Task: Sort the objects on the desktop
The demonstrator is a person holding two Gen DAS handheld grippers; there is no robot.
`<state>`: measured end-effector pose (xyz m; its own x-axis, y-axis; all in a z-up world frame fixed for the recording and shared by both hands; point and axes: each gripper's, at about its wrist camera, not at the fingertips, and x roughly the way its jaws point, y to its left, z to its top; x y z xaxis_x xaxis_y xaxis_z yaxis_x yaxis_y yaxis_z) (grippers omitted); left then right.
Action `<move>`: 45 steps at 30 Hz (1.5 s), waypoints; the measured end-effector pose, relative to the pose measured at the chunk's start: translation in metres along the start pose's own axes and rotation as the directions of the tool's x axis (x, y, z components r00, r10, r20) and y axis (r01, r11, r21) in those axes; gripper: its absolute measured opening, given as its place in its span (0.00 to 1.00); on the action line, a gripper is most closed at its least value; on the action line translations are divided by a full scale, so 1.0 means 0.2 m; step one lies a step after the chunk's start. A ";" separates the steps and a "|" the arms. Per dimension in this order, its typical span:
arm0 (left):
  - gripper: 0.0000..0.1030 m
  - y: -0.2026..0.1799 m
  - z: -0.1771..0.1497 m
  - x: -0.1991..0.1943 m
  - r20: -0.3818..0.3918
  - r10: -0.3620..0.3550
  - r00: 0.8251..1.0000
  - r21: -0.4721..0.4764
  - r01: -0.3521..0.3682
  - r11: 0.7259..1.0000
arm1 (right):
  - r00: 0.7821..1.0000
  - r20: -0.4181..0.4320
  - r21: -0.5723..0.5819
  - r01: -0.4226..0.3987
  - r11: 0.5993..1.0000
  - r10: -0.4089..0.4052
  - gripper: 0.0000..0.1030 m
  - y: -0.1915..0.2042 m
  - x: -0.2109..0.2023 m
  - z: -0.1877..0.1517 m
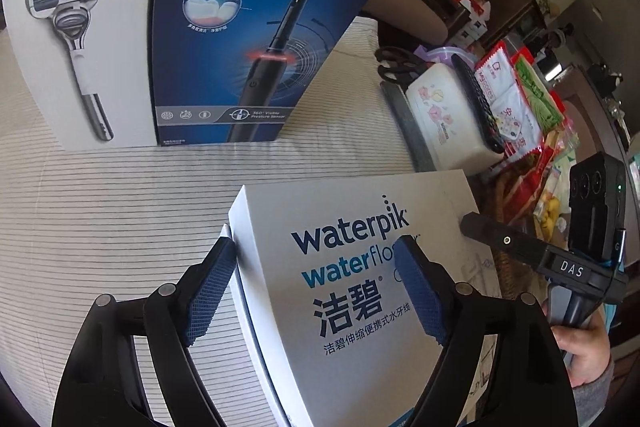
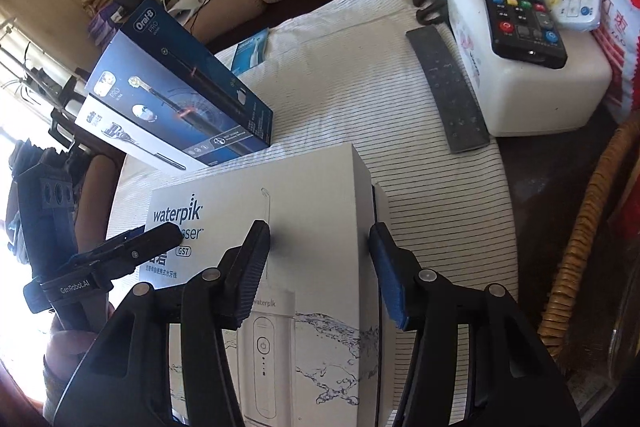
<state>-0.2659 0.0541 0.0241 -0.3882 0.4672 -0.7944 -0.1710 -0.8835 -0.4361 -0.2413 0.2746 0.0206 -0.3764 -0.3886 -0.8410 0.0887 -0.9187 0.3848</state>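
Two grippers at a Waterpik box on a striped cloth

The striped cloth [image 2: 340, 99] covers the table; on it stand the Oral-B box [image 1: 256, 27] and Gillette box [image 1: 76, 39] — nearer lies the Waterpik box [image 1: 360, 287]. The left gripper [image 1: 316, 291] straddles its left edge, jaws wide, not pressing. The right gripper [image 2: 320, 275] straddles its right edge — grip uncertain.

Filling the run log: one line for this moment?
left gripper: straddles Waterpik box edge | right gripper: straddles opposite edge | box: on striped cloth

Bare striped cloth [image 2: 420, 163] beside remote [image 2: 448, 87]
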 end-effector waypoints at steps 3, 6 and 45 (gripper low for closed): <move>0.79 -0.03 -0.03 -0.09 0.039 0.006 0.999 0.040 -0.008 0.999 | 1.000 0.018 -0.013 0.021 1.000 -0.021 0.49 0.02 -0.04 -0.04; 0.79 -0.07 -0.11 -0.24 0.071 0.025 0.997 0.098 -0.032 0.995 | 0.997 0.053 -0.075 0.062 0.995 -0.059 0.53 0.09 -0.15 -0.09; 1.00 0.04 -1.28 -0.58 0.211 0.325 0.922 0.077 -0.347 0.935 | 0.933 0.213 -0.180 0.329 0.927 -0.290 1.00 0.53 -0.22 -1.26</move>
<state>0.0089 0.0014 0.0037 -0.6042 0.1366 -0.7850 -0.0945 -0.9905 -0.0997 0.0167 0.1770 0.0015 -0.5731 -0.0810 -0.8154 0.1243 -0.9922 0.0112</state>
